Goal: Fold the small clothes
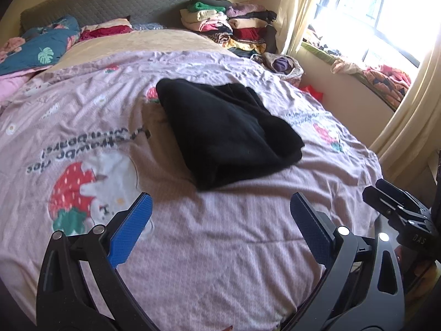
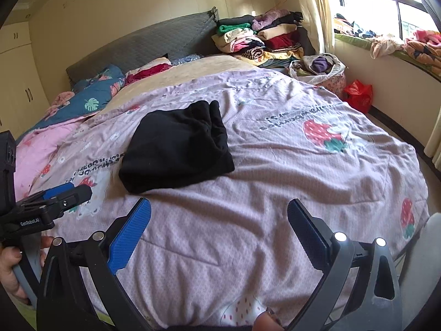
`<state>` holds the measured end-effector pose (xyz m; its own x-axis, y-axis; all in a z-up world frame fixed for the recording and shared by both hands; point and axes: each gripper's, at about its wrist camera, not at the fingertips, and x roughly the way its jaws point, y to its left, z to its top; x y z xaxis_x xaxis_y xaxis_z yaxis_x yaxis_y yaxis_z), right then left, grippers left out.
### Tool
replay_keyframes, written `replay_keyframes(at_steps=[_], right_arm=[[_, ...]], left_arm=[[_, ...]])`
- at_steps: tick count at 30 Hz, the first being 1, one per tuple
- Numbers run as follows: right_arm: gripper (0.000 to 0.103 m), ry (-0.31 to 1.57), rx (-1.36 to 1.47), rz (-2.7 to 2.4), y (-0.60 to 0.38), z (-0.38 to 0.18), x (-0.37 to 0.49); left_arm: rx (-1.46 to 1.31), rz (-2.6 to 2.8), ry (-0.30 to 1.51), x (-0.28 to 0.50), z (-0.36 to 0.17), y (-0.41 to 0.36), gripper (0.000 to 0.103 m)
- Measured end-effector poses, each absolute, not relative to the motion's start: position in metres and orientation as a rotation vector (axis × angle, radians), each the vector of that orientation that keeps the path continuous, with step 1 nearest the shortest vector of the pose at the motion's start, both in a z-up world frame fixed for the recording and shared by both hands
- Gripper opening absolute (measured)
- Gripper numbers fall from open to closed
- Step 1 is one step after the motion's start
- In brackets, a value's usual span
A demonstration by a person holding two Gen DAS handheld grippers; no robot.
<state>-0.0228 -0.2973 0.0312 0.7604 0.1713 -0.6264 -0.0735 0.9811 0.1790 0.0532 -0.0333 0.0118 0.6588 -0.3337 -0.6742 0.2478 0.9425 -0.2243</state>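
Note:
A black garment (image 1: 228, 132) lies folded in a compact bundle on the pink strawberry-print bedspread (image 1: 193, 248). It also shows in the right wrist view (image 2: 176, 149). My left gripper (image 1: 220, 204) is open and empty, held above the bedspread just short of the garment's near edge. My right gripper (image 2: 219, 209) is open and empty, above the bedspread near the foot of the bed, with the garment ahead and to its left. The right gripper's body shows at the right edge of the left wrist view, and the left gripper's at the left edge of the right wrist view.
A pile of folded clothes (image 1: 228, 24) is stacked at the far right corner of the bed. A grey headboard (image 1: 104, 2) and a blue leaf-print quilt (image 1: 38, 47) are at the head. A cloth bag (image 2: 319, 66) and a red bag (image 2: 358, 93) sit by the window wall.

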Motion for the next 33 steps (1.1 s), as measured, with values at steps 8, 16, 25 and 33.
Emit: replay_keyframes(at_steps=[8, 16, 25, 33], right_arm=[[0.099, 0.713, 0.154, 0.141, -0.294, 0.016, -0.034], [0.099, 0.718, 0.136, 0.141, -0.284, 0.011, -0.04], [0.099, 0.718, 0.128, 0.133, -0.282, 0.01, -0.044], [0.099, 0.723, 0.122, 0.125, -0.281, 0.009, -0.044]], left_arm=[[-0.111, -0.313, 0.812, 0.038, -0.002, -0.036, 0.094], [-0.115, -0.296, 0.812, 0.031, -0.004, -0.035, 0.094], [-0.115, -0.286, 0.816, 0.03, -0.004, -0.033, 0.094], [-0.102, -0.284, 0.801, 0.027, -0.001, -0.036, 0.094]])
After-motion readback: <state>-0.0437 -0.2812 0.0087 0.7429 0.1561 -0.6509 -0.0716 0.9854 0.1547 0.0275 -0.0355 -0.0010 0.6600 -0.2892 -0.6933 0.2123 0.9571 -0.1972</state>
